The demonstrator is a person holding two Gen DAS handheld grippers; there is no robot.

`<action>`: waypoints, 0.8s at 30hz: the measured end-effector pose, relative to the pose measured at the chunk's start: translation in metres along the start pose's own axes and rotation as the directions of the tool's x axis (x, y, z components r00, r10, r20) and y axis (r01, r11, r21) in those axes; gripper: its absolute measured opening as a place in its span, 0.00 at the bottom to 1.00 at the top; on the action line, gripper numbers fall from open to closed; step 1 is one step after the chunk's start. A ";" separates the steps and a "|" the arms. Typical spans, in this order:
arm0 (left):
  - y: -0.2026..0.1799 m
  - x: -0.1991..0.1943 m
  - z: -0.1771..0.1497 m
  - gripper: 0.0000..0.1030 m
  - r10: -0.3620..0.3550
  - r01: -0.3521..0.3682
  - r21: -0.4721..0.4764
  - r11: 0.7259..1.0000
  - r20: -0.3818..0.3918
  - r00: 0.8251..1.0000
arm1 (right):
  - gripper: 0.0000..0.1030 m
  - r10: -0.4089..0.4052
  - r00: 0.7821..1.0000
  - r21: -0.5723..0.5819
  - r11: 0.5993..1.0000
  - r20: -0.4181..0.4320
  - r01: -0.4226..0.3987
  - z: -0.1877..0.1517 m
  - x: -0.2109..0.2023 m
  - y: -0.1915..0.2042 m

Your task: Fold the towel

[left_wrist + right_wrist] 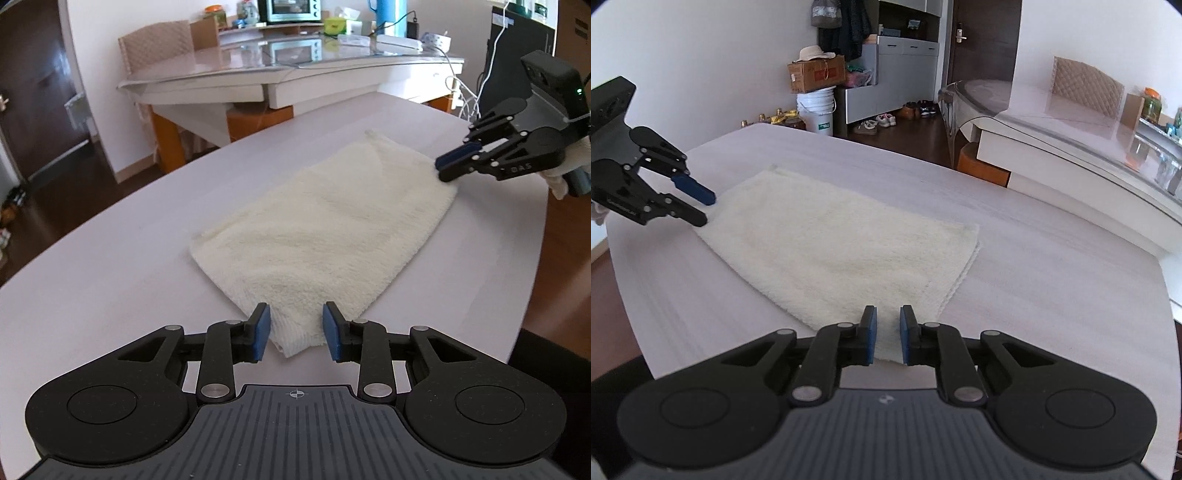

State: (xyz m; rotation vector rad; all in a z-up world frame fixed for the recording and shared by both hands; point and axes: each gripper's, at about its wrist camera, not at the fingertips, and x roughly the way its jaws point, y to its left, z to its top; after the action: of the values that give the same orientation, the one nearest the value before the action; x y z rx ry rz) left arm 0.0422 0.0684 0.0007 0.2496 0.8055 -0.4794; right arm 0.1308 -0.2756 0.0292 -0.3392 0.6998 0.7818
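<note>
While flat, towel [325,236] long axis spans grippers.

Pale wood-grain table [110,266], glass-topped sideboard [295,62] with toaster oven [290,10], white bucket [816,110], cardboard box [816,75], shoes [882,120] on dark floor

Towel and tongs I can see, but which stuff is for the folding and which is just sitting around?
For the folding:
- towel
- left tongs
- right tongs
- table under it

Just sitting around:
- toaster oven
- blue kettle
- white bucket
- cardboard box
- shoes
</note>
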 end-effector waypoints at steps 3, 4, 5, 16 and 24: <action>-0.009 -0.001 -0.002 0.33 -0.003 0.003 -0.013 1.000 0.000 1.000 | 0.14 0.005 1.000 -0.039 0.999 -0.005 -0.005 -0.001 0.000 -0.002; -0.014 -0.003 -0.004 0.33 -0.002 0.002 -0.016 1.000 0.000 1.000 | 0.14 0.009 1.000 -0.061 0.998 -0.006 -0.009 -0.001 0.001 -0.004; -0.017 -0.004 -0.005 0.33 -0.001 0.001 -0.021 1.000 0.000 1.000 | 0.14 0.011 1.000 -0.084 0.996 -0.007 -0.012 0.000 0.001 -0.005; -0.030 -0.026 -0.011 0.39 0.000 0.001 -0.080 0.997 0.017 1.000 | 0.22 -0.040 0.999 -0.186 0.982 0.020 0.043 0.007 -0.001 -0.005; 0.012 -0.048 -0.009 0.71 0.080 -0.080 0.016 0.997 0.001 0.997 | 0.23 0.007 0.999 -0.323 0.946 0.044 0.007 0.013 -0.018 0.127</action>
State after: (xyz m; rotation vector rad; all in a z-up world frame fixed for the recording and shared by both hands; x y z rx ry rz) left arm 0.0141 0.0974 0.0300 0.2953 0.7884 -0.4110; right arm 0.0334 -0.1929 0.0481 -0.6174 0.5283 0.9029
